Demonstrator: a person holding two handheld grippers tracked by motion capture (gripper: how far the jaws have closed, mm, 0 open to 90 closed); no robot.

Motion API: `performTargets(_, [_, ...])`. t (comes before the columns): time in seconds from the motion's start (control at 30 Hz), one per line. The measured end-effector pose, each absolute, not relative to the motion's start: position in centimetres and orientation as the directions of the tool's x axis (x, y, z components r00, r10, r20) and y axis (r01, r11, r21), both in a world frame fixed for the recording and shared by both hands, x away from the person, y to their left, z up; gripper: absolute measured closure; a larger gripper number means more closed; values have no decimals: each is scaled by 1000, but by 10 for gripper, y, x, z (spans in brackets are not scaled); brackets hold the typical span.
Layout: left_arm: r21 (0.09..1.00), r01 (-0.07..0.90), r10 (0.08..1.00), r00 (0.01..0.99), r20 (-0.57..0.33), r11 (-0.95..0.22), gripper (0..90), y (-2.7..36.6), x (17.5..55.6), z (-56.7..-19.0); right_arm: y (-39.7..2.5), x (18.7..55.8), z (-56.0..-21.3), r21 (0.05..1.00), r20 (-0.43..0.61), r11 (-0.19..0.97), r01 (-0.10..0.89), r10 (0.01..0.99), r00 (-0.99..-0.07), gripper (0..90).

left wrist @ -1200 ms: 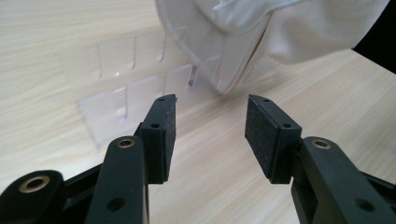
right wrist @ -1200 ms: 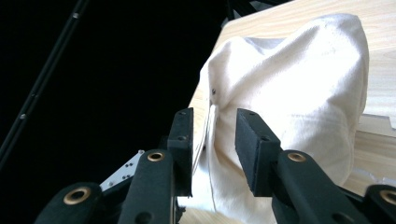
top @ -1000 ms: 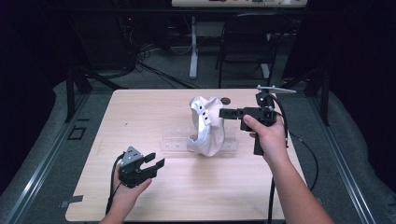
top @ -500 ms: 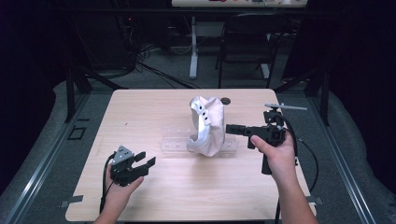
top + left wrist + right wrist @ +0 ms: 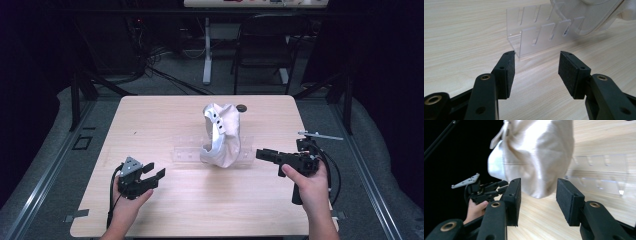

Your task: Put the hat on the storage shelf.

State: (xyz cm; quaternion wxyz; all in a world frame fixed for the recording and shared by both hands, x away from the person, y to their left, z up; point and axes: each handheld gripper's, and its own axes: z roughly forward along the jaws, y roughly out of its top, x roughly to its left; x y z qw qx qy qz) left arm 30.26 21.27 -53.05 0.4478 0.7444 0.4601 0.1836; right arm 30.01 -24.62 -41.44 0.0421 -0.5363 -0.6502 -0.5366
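Observation:
A white cap [image 5: 222, 135] rests upright on a clear acrylic slotted rack [image 5: 187, 154] in the middle of the wooden table [image 5: 150, 120]. My left gripper [image 5: 154, 170] is held low at the near left, open, aimed at the rack's end [image 5: 536, 35] with nothing between its pads; the cap's brim [image 5: 594, 15] shows beyond. At the right, my right gripper [image 5: 259, 153] points left at the cap [image 5: 536, 150], a short gap away, open and empty. Past the cap in the right gripper view lie the rack [image 5: 599, 175] and the left gripper [image 5: 491, 188].
A small dark round disc [image 5: 241, 107] lies near the table's far edge, behind the cap. Beyond the table stand a black chair [image 5: 265, 45] and a white desk leg [image 5: 206, 55]. Bare wood lies between both grippers along the near edge.
My right gripper has drawn back from the cap, toward the near right. The left gripper has shifted slightly left. The cap stays on the rack.

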Motion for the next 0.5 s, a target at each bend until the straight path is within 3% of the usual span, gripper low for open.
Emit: performTargets(0.5, [831,483,823,566,-56,-276,464,199,302,-539,-257,302,-460,660,581,-168,732,732,-356,537])
